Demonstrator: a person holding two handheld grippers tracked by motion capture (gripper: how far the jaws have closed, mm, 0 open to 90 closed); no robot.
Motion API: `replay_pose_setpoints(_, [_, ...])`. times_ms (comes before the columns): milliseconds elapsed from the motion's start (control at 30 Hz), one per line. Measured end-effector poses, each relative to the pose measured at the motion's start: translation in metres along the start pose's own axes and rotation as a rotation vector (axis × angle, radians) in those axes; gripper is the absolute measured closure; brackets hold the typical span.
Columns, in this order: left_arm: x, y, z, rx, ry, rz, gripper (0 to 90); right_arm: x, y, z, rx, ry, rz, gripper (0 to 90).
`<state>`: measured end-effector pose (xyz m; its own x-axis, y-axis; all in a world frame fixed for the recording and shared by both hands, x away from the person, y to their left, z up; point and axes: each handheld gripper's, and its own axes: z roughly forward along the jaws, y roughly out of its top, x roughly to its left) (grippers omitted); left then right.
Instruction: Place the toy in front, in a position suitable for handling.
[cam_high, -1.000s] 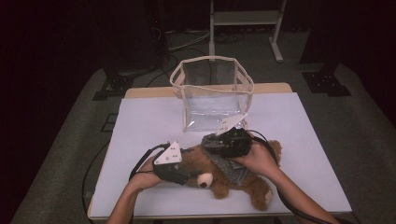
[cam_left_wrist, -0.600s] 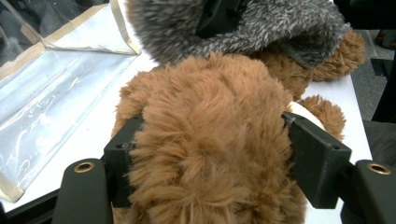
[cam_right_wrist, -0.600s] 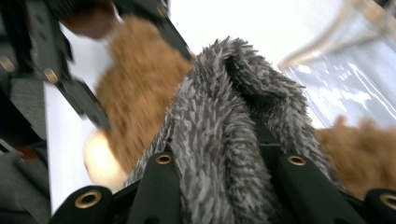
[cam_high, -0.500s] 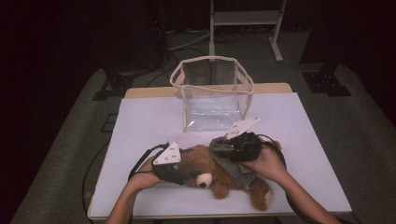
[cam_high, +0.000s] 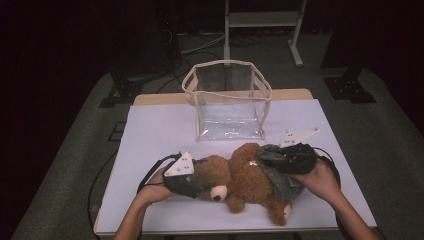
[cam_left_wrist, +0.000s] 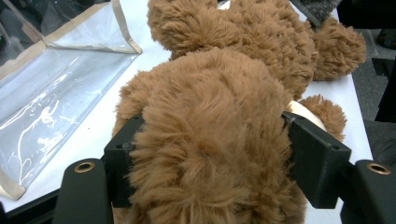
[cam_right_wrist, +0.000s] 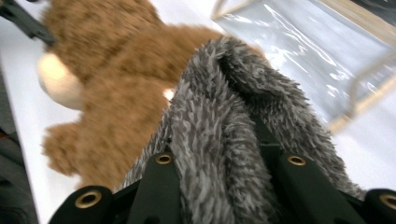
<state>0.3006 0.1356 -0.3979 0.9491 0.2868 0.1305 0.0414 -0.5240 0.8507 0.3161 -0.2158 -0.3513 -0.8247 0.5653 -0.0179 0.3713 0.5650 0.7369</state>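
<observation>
A brown teddy bear (cam_high: 245, 175) lies across the front of the white table (cam_high: 160, 130), head toward the left. My left gripper (cam_high: 202, 180) is shut on the bear's head (cam_left_wrist: 210, 116), one black jaw on each side of the fur. My right gripper (cam_high: 272, 159) is shut on a grey fuzzy garment (cam_high: 282, 182) that lies over the bear's lower body. In the right gripper view the grey garment (cam_right_wrist: 224, 116) bunches up between the jaws, with the bear (cam_right_wrist: 112, 84) beyond it.
A clear plastic bag (cam_high: 227, 107) with a beige rim stands open at the back middle of the table, just behind the bear. It also appears as the bag (cam_left_wrist: 56, 93) and the bag (cam_right_wrist: 303, 51). A metal stand (cam_high: 260, 20) is on the dark floor beyond.
My right gripper has moved to the right along the bear's body, dragging the grey garment with it. The left gripper has kept still on the head.
</observation>
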Motion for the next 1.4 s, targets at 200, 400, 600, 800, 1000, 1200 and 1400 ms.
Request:
replay_pose_setpoints(200, [-0.001, 0.0, -0.001, 0.007, 0.0, 0.01, 29.7, 0.009, 0.014, 0.008, -0.025, 0.019, -0.026, 70.0])
replay_pose_setpoints(400, [-0.001, -0.002, -0.002, -0.002, -0.007, 0.003, 29.7, 0.011, 0.015, 0.013, -0.013, 0.029, -0.035, 70.1])
replay_pose_setpoints(600, [-0.001, -0.003, -0.002, -0.007, -0.006, 0.016, 29.6, -0.004, -0.014, 0.0, -0.022, 0.009, 0.045, 70.1])
replay_pose_setpoints(800, [-0.001, -0.002, -0.002, 0.0, -0.008, 0.02, 29.6, -0.011, -0.036, -0.013, -0.032, 0.009, 0.112, 70.2])
replay_pose_setpoints(1000, [-0.001, -0.002, -0.002, 0.0, -0.008, 0.016, 29.6, -0.004, -0.012, -0.009, -0.054, 0.031, 0.064, 70.1])
replay_pose_setpoints(1200, [0.0, -0.004, -0.003, 0.003, -0.01, 0.022, 29.6, 0.009, 0.014, 0.015, -0.056, 0.083, 0.016, 70.2])
replay_pose_setpoints(1400, [-0.001, -0.004, -0.003, 0.002, -0.012, 0.023, 29.6, 0.016, 0.019, 0.02, -0.05, 0.095, -0.013, 70.2])
